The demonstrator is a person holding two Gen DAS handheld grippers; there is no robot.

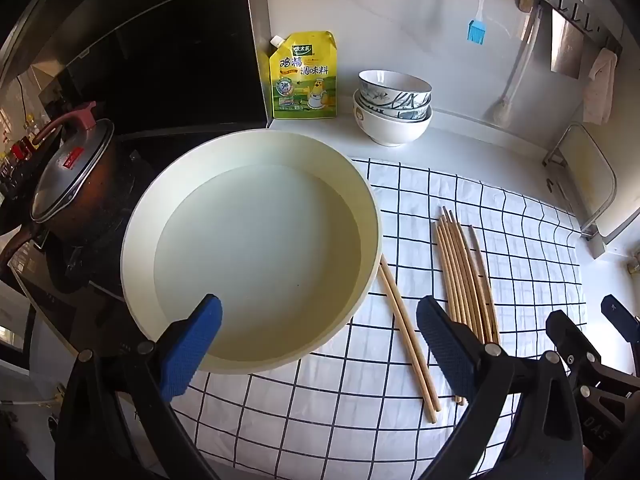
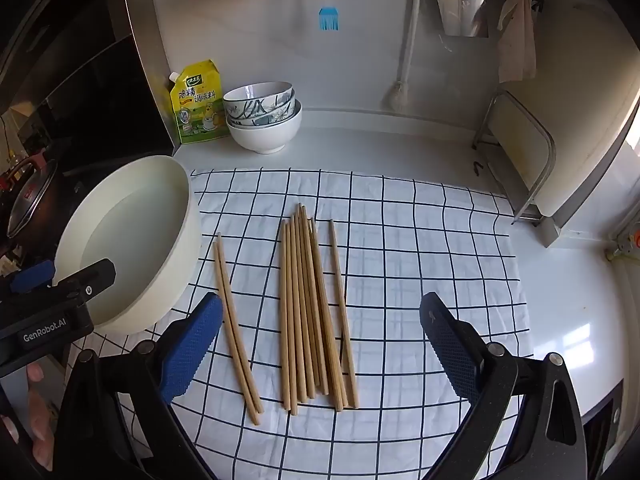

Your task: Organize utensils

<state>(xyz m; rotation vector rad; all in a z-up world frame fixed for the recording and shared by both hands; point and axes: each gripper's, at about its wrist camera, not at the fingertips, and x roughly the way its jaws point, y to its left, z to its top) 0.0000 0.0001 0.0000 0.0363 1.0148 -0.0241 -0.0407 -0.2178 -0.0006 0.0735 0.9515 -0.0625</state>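
Both grippers hang above the counter with jaws spread wide and nothing between the pads.

Going from the left: the left gripper (image 1: 320,344) hovers over the near edge of a cream-coloured round basin (image 1: 372,216), which holds clear water. Its left blue finger (image 1: 192,352) sits over the basin's near rim, and its right one is over the checked cloth (image 1: 320,420) just beyond the basin. A pair of chopsticks (image 1: 408,340) lies on the cloth between those two fingers, close to the right one, with its far end running under the basin's edge. Neither pad touches it.

Next to the right comes the main bundle of chopsticks (image 2: 304,312), laid roughly parallel on the cloth, tips pointing away toward the wall. In the right wrist view the right gripper (image 2: 320,348) frames this bundle: the sticks lie between its two fingers, nearer the middle, apart from both pads. The separate pair shows here just beside the right gripper's left finger (image 2: 192,352). One single stick (image 2: 342,312) lies at the bundle's right side, angled slightly and crossing it near the close end.

Further back, by the wall, a yellow seasoning pouch (image 2: 196,104) stands beside stacked bowls (image 2: 264,120).
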